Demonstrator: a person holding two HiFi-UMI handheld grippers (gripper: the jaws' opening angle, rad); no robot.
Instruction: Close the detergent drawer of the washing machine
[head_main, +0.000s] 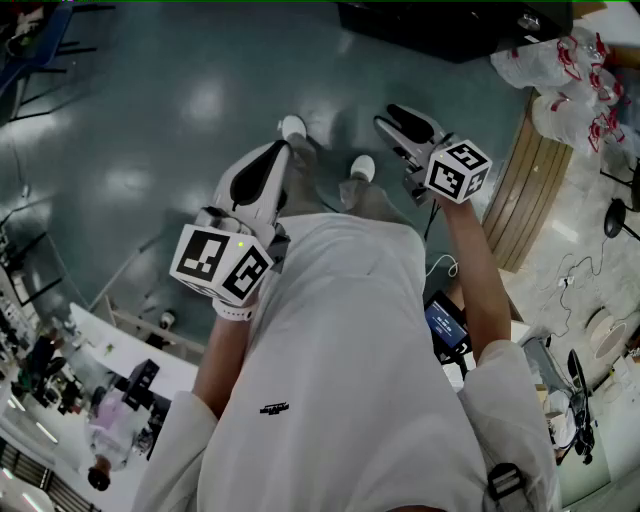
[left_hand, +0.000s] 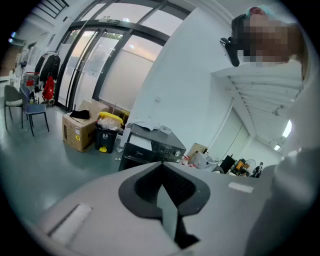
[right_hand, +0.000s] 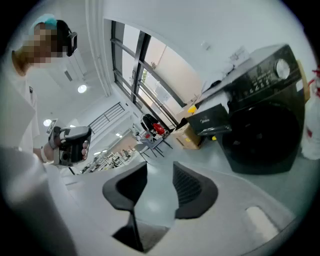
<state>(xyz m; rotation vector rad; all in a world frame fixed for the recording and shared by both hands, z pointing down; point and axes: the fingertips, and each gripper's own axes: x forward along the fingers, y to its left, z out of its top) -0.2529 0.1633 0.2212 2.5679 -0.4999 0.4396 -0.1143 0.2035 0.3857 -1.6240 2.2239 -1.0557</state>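
The black washing machine stands at the right of the right gripper view, well ahead of the jaws. Its detergent drawer sticks out of the upper front, open. In the left gripper view the machine is far off, past the jaws. In the head view only its dark top edge shows. My left gripper is shut, its pads meeting at the tips with nothing between them. My right gripper is open by a narrow gap and empty. Both grippers hang in front of my body, above the floor.
A cardboard box and a black bin with a yellow lid stand left of the machine. Chairs are further left by the glass wall. Plastic bags and a wooden pallet lie to my right.
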